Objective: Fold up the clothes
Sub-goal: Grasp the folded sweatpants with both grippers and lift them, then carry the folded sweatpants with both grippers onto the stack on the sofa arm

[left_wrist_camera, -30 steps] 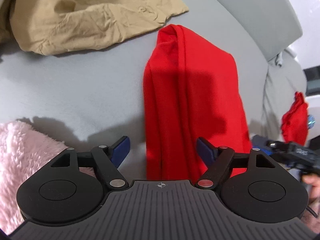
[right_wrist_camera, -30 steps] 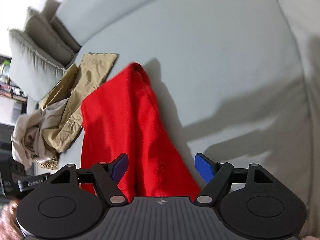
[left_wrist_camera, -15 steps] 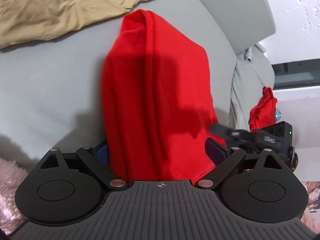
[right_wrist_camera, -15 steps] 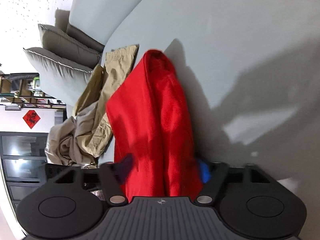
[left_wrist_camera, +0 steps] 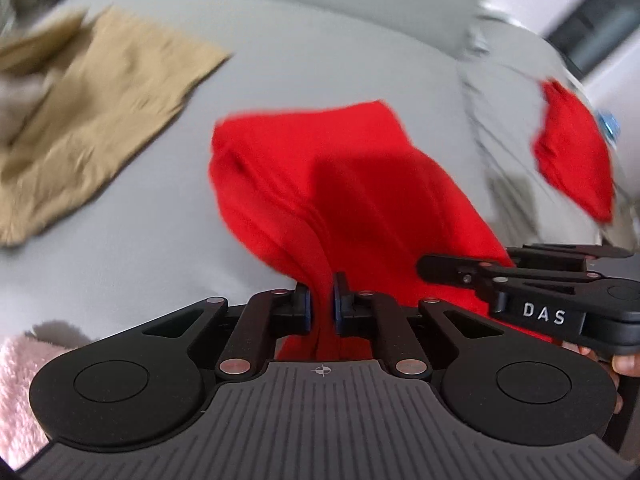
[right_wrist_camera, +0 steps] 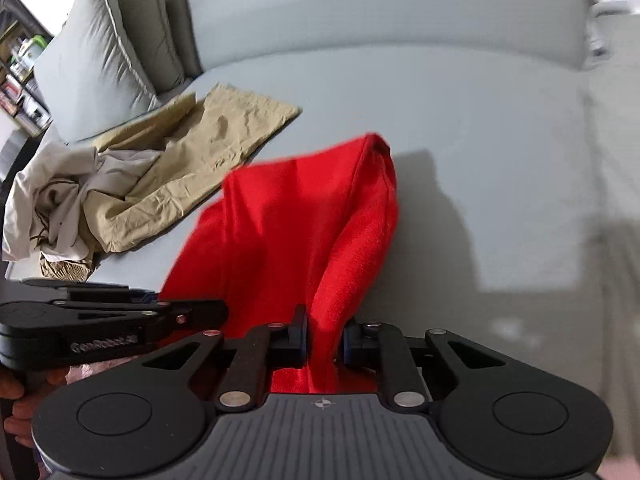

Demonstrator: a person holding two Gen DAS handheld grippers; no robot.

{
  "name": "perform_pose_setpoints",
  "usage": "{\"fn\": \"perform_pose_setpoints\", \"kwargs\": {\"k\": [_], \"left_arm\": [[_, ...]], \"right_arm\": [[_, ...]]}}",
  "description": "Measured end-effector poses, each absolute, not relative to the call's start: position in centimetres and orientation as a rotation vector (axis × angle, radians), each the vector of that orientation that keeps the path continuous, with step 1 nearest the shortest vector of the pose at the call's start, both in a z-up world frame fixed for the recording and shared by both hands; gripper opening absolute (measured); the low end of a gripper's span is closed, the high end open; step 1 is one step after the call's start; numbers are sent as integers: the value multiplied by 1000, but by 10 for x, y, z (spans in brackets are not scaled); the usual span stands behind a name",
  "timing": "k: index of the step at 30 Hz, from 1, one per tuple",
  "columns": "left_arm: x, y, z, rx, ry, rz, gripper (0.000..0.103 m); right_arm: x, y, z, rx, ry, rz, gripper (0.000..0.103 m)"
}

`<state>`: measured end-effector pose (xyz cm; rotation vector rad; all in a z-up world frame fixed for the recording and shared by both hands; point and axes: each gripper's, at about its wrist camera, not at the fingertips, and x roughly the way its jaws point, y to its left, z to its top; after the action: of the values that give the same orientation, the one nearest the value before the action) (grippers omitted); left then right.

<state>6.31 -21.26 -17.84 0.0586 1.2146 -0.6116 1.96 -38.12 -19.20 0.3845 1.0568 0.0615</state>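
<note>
A grey sofa (right_wrist_camera: 460, 128) fills the room's view, with two cushions (right_wrist_camera: 100, 52) leaning at its back corner. On the seat lies a beige garment (right_wrist_camera: 192, 160), crumpled together with a pale cloth (right_wrist_camera: 52, 200). Beside it, near the middle of the seat, is the red garment (left_wrist_camera: 360, 168). Its far end rests on the seat and its near end is raised, pulled up into two bunches. The left gripper (left_wrist_camera: 320, 306) has just been closing, and its fingers now pinch one bunch of the red garment. The right gripper (right_wrist_camera: 324, 338) has also just been closing, and its fingers clamp the other bunch. The two grippers are close beside each other. A second red cloth (left_wrist_camera: 572, 152) hangs on the sofa's arm. A pink fluffy cloth (left_wrist_camera: 20, 380) lies at the near edge.
</note>
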Motion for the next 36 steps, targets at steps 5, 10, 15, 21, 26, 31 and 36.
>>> {"fn": "perform_pose_setpoints", "kwargs": {"k": [5,10,15,21,26,31,36], "left_arm": [[22,-253,-180,160,1229,-723,10],[3,-282,-207,290,1299,-708,11],[7,-275,-212,297,1303,-667,39],[7,-265,-220,267,1286,-661,61],[9,-275,-231,232,1293,-757,63],[1,-289,-221,269,1280,-791,17],[-21,-307,-189,351,1166,-765,15]], "right_arm": [[-39,-421,-190,527,1069,-120,16],[-69,-453,-215,787,1108,-254,16],[-65,-448,-215,752,1130,-259,16],[-59,-440,-217,687,1173,-237,16],[-62,-441,-229,716,1182,-241,17],[-60,-437,-229,680,1194,-242,17],[-66,-430,-207,597,1135,-241,16]]}}
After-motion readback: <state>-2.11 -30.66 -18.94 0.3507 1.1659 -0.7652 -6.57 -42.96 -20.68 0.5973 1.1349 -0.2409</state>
